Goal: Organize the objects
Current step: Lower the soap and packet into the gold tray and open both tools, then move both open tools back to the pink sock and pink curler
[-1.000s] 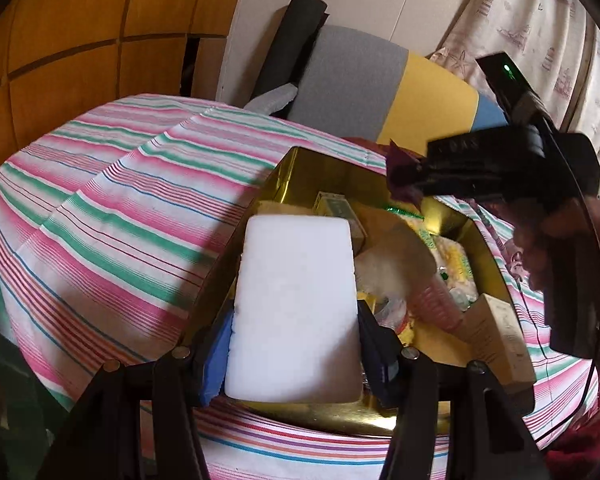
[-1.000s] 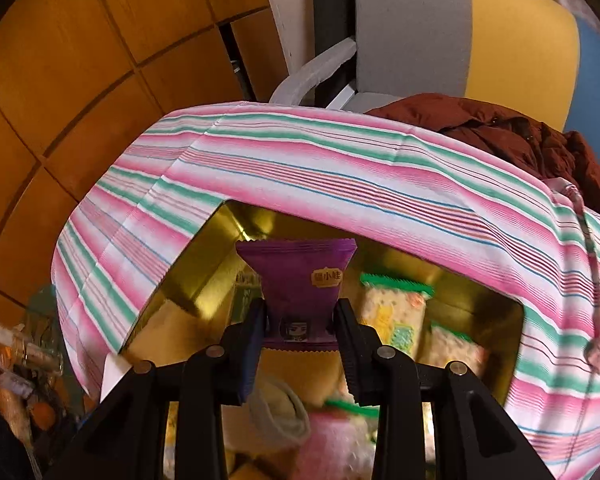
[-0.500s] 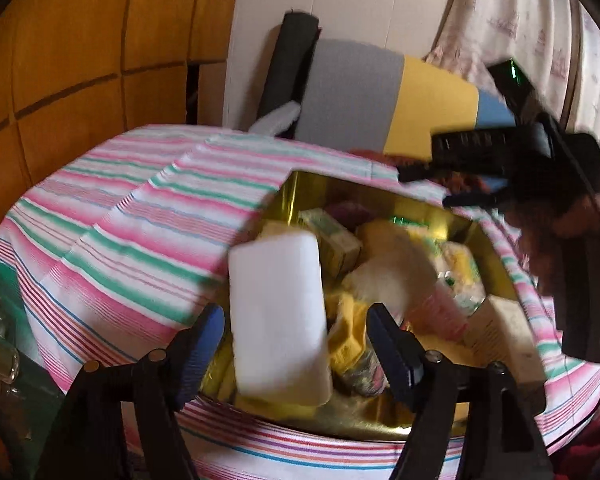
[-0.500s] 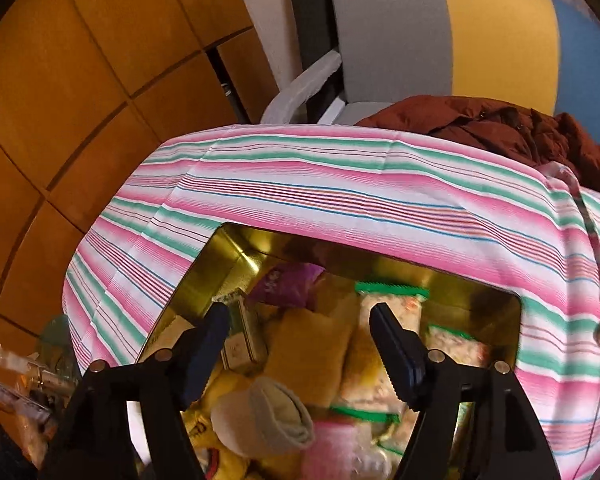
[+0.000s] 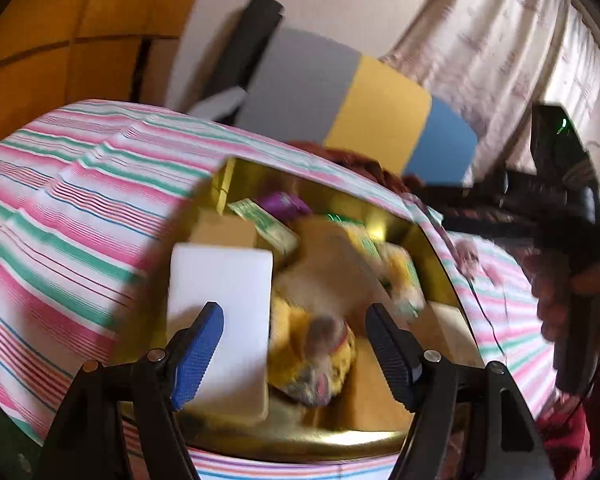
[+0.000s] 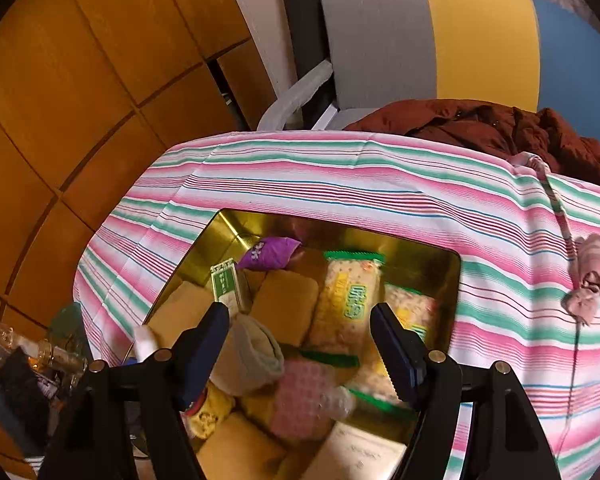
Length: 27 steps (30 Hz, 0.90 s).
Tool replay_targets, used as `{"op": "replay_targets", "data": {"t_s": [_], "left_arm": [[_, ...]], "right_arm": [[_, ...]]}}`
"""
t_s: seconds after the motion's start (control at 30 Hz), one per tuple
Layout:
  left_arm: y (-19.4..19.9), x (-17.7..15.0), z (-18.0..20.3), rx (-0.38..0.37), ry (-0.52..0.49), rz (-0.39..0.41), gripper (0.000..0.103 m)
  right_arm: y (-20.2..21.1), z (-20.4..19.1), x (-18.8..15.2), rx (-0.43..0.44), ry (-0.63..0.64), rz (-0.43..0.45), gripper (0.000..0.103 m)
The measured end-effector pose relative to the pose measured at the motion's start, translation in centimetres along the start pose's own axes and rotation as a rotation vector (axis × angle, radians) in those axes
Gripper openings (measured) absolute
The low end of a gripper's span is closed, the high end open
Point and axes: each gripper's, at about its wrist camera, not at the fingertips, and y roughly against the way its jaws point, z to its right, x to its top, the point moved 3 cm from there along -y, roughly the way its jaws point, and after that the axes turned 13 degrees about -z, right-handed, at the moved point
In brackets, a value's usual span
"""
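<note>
Both things I was carrying a second ago are out of my grip: the white block (image 5: pixel 220 320) now lies in the gold tin's (image 5: pixel 300 438) left side, and the purple packet (image 6: pixel 269 254) sits in its far corner. My left gripper (image 5: pixel 292 344) has its fingers spread with nothing pinched. The right gripper (image 6: pixel 300 352) is spread too, hanging over snack packs and a sock (image 6: pixel 252 354). The tin sits on the striped cloth (image 6: pixel 380 176).
</note>
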Motion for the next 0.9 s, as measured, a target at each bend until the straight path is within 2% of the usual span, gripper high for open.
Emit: {"op": "replay_targets", "data": {"t_s": [0.07, 0.17, 0.27, 0.4, 0.63, 0.73, 0.9], "left_arm": [[0.1, -0.4, 0.8, 0.006, -0.026, -0.015, 0.074], [0.3, -0.7, 1.0, 0.112, -0.016, -0.037, 0.074], [1.4, -1.0, 0.6, 0.11, 0.059, -0.013, 0.074], [2.9, -1.2, 1.3, 0.157, 0.088, 0.032, 0.075], [2.8, -0.2, 5.0, 0.121, 0.053, 0.052, 0.077], [1.6, 0.3, 7.6, 0.099, -0.006, 0.024, 0.082], [-0.1, 0.3, 12.0, 0.076, -0.12, -0.009, 0.082]], "right_arm": [[0.8, 0.7, -0.5, 0.0, -0.007, 0.009, 0.074], [2.3, 2.3, -1.2, -0.005, -0.026, 0.031, 0.077], [3.8, 4.3, -1.8, -0.016, -0.055, 0.053, 0.08], [5.4, 7.8, -3.0, -0.058, -0.101, 0.069, 0.082], [6.2, 14.7, -5.3, -0.135, -0.201, 0.041, 0.082], [6.3, 17.5, -6.4, -0.166, -0.238, 0.026, 0.082], [6.6, 22.0, -7.9, -0.215, -0.293, 0.005, 0.082]]}}
